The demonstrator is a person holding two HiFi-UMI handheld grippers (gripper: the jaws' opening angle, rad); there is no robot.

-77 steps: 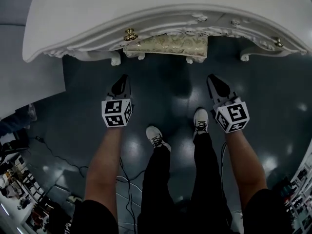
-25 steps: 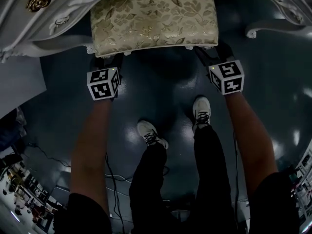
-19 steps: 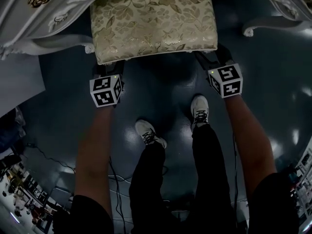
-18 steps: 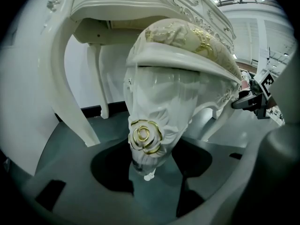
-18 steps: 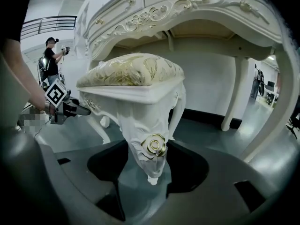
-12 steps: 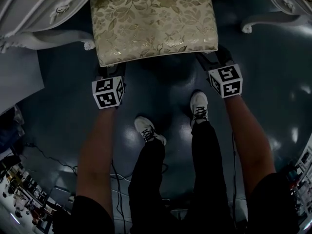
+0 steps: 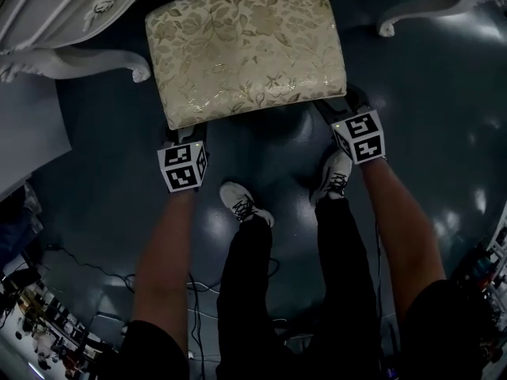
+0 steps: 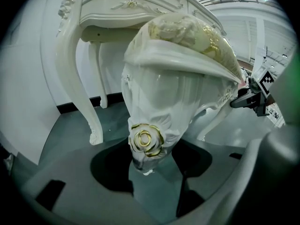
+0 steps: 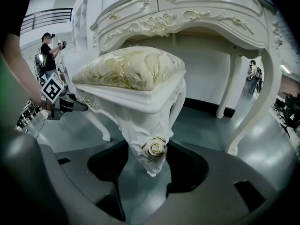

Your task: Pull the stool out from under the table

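Note:
The stool, white with a gold floral cushion, stands out in front of the white ornate table. My left gripper reaches under the cushion's near left corner. In the left gripper view its jaws are shut on a carved stool leg with a gold rose. My right gripper is at the near right corner. Its jaws are shut on the other front leg. Each gripper appears in the other's view: the right gripper and the left gripper.
The person's shoes stand on the dark glossy floor just behind the stool. Curved table legs flank the stool's far end. Cables trail at lower left. People stand in the background.
The stool has slid out from beneath the table toward the person, with both grippers on its front legs moving back along with it. The feet have stepped back.

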